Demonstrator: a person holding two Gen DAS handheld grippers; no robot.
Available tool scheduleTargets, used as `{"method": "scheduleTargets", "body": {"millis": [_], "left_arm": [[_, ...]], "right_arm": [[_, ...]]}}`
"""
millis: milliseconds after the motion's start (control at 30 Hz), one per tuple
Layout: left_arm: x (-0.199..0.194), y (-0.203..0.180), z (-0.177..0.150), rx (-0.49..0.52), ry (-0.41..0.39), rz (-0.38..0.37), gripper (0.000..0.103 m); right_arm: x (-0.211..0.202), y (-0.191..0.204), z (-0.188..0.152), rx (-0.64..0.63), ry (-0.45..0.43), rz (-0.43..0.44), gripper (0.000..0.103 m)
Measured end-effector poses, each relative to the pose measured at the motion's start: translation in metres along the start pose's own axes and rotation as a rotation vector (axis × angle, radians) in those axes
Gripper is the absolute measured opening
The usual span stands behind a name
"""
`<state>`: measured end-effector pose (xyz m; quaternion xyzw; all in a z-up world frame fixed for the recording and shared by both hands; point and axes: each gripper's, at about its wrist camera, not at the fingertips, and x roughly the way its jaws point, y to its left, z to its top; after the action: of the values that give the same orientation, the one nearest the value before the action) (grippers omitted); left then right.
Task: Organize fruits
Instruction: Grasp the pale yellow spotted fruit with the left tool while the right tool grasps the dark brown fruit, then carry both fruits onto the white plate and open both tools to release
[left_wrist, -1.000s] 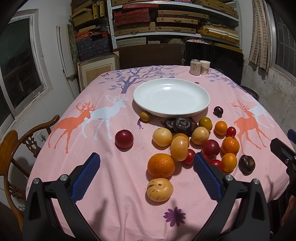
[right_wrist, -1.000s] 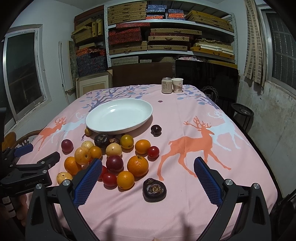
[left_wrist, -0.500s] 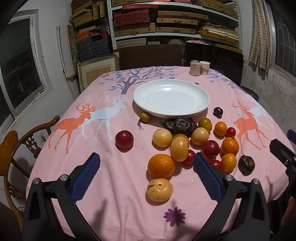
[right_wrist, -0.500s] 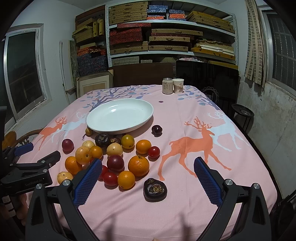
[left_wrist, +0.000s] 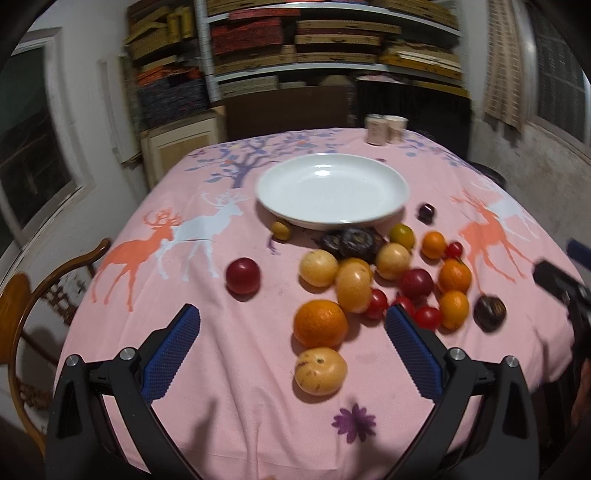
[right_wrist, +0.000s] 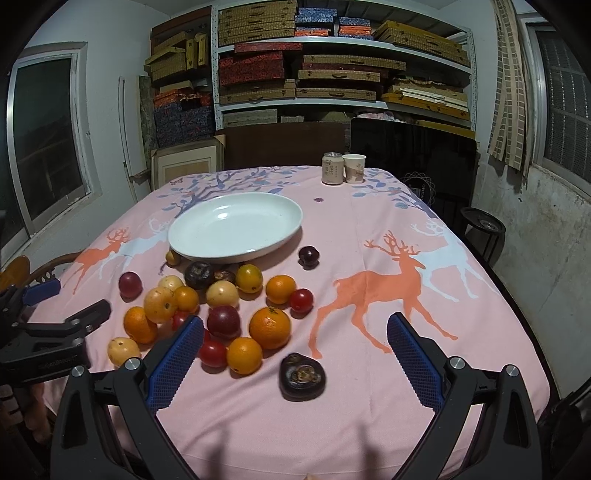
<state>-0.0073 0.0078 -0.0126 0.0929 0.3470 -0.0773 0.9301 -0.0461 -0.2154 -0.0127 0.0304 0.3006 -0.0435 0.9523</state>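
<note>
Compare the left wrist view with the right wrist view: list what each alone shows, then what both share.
Left wrist only: the purple flower print on the near cloth, and the open left tongs framing the fruit.

Right wrist only: the round black stand beside the table, and the open right tongs from behind.

Both: the empty white plate, the fruit pile with its large orange, the can and the paper cup.

Each black-framed gripper (right_wrist: 291, 347) has blue textured pads (right_wrist: 173, 365) and silver screws (right_wrist: 455, 363).
</note>
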Motion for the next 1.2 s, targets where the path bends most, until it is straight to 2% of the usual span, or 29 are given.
{"method": "scheduleTargets", "body": {"millis": [100,233,300,400,433,467,500,533,600,667,733,900,967,1000,1033,1067,1200], "left_arm": [[0.009,0.005,-0.02,0.051,0.057,-0.062,0.099],[0.032,0.003,-0.042,0.098,0.154,-0.086,0.099],[0.039,-0.001,-0.043,0.099,0.16,-0.086,0.099],[0.047,-0.002,-0.041,0.084,0.128,-0.077,0.099],[0.052,-0.001,-0.041,0.066,0.123,-0.077,0.091],[0.056,0.0,-0.041,0.052,0.127,-0.086,0.079],[0.062,0.001,-0.041,0.042,0.148,-0.108,0.05],[0.066,0.003,-0.043,0.023,0.168,-0.155,0.045],[0.063,0.001,-0.043,0.031,0.144,-0.152,0.04],[0.062,0.002,-0.043,0.021,0.142,-0.172,0.04],[0.06,0.003,-0.043,0.017,0.14,-0.187,0.04],[0.04,0.001,-0.042,0.033,0.09,-0.212,0.04],[0.036,0.003,-0.041,0.027,0.082,-0.216,0.04],[0.036,0.005,-0.041,0.02,0.084,-0.219,0.04],[0.037,0.007,-0.04,0.013,0.087,-0.22,0.04],[0.038,0.009,-0.04,0.003,0.089,-0.218,0.04],[0.039,0.019,-0.037,-0.033,0.085,-0.232,0.04]], "right_arm": [[0.009,-0.018,-0.009,0.037,0.043,-0.022,0.099],[0.026,-0.036,-0.017,0.108,0.12,-0.012,0.099],[0.031,-0.04,-0.019,0.109,0.127,-0.007,0.099],[0.029,-0.037,-0.018,0.074,0.109,-0.016,0.099],[0.029,-0.038,-0.019,0.064,0.106,-0.023,0.099],[0.029,-0.039,-0.019,0.054,0.109,-0.031,0.099],[0.028,-0.041,-0.02,0.041,0.113,-0.036,0.099],[0.028,-0.042,-0.02,0.025,0.117,-0.037,0.099],[0.029,-0.041,-0.025,-0.036,0.137,-0.017,0.099],[0.034,-0.034,-0.032,-0.096,0.178,0.076,0.099],[0.04,-0.024,-0.038,-0.15,0.203,0.119,0.099],[0.065,-0.007,-0.04,-0.182,0.234,0.141,0.083],[0.079,-0.005,-0.041,-0.174,0.266,0.147,0.068],[0.084,-0.005,-0.041,-0.16,0.273,0.164,0.064],[0.085,-0.006,-0.04,-0.143,0.261,0.171,0.048],[0.085,-0.005,-0.04,-0.143,0.261,0.173,0.043],[0.078,-0.016,-0.034,-0.073,0.274,0.238,0.043]]}}
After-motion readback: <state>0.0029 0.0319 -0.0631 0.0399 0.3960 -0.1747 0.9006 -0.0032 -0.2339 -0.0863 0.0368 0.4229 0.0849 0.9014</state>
